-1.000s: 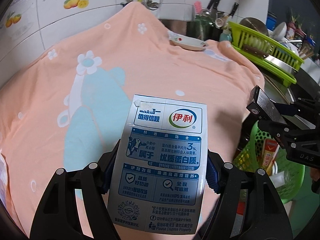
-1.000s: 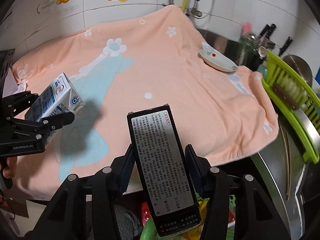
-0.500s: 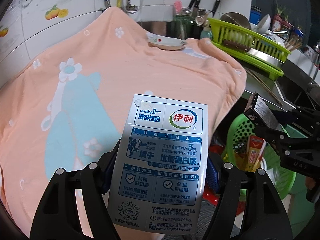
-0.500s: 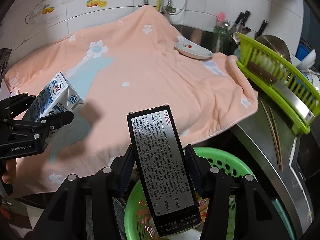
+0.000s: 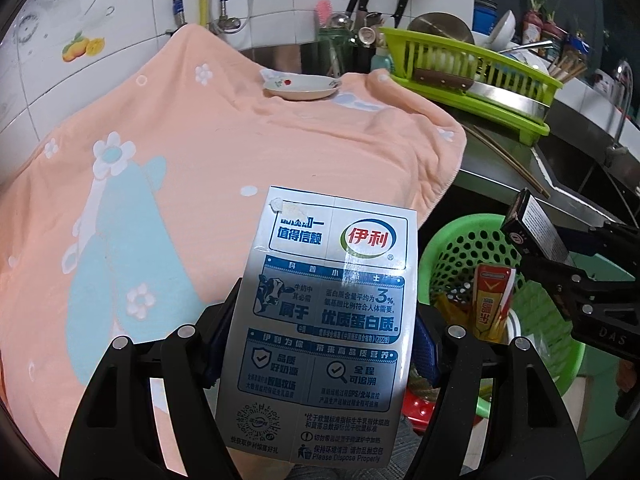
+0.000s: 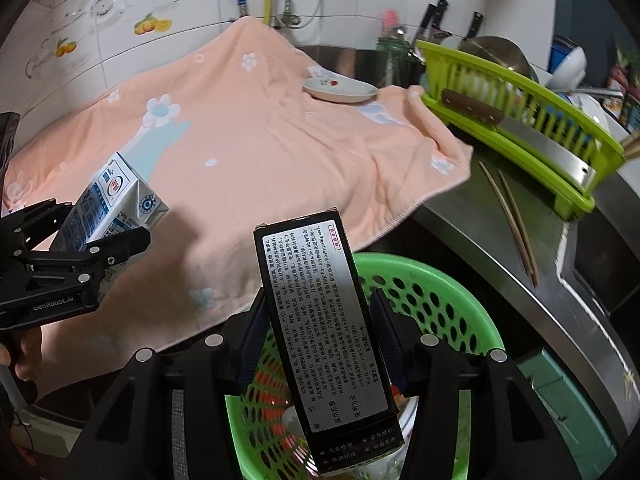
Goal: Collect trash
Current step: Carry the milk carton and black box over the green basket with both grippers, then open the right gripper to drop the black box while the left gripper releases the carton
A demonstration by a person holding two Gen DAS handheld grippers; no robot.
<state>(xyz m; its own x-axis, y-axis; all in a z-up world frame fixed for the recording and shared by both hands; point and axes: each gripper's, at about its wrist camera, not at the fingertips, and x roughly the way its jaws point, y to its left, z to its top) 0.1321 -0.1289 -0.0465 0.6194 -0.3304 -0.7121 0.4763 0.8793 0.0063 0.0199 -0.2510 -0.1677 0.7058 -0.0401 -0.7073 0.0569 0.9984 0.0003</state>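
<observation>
The right gripper (image 6: 320,316) clamps a black box (image 6: 326,336) above the green basket (image 6: 448,304), which stands below the edge of the orange towel (image 6: 256,152). Left of the basket, the left gripper (image 6: 86,250) clamps a milk carton (image 6: 110,204) over the towel. A plate (image 6: 340,90) lies on the towel's far side.
</observation>
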